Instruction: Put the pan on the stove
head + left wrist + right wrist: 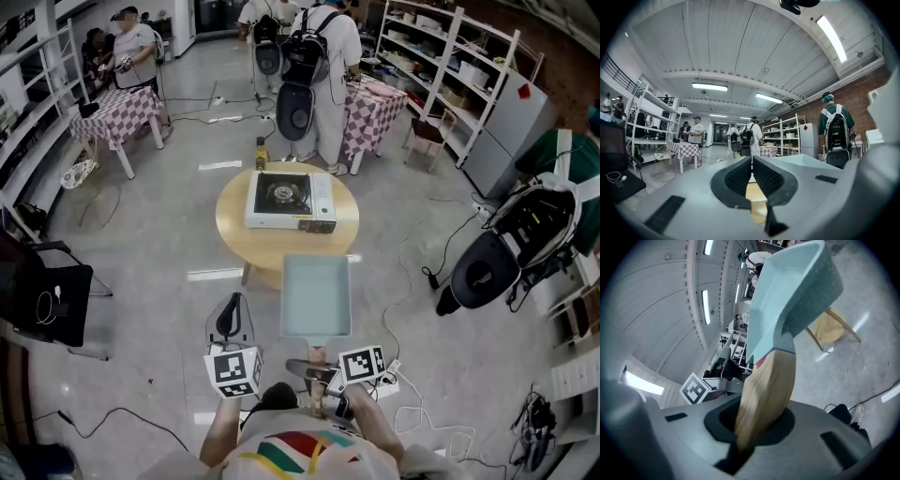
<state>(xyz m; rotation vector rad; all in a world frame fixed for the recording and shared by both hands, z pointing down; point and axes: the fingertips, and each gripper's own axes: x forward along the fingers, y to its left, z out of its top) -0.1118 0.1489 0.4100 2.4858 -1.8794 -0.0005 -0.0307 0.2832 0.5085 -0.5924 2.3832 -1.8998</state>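
A light teal rectangular pan (316,296) hangs in the air just in front of a round wooden table (236,234). Its wooden handle (766,390) points back toward me, and my right gripper (317,364) is shut on that handle. In the right gripper view the pan (787,301) tilts up and away from the right gripper (754,427). A white portable gas stove (289,200) with a black burner sits on the table's middle, beyond the pan. My left gripper (229,317) is to the pan's left; in its own view the left gripper (751,168) is shut and holds nothing.
A small bottle (262,153) stands at the table's far edge behind the stove. People with backpacks stand beyond it by checked-cloth tables (117,117). Another person (525,234) is at the right. Shelving lines both sides, and cables (422,272) lie across the floor.
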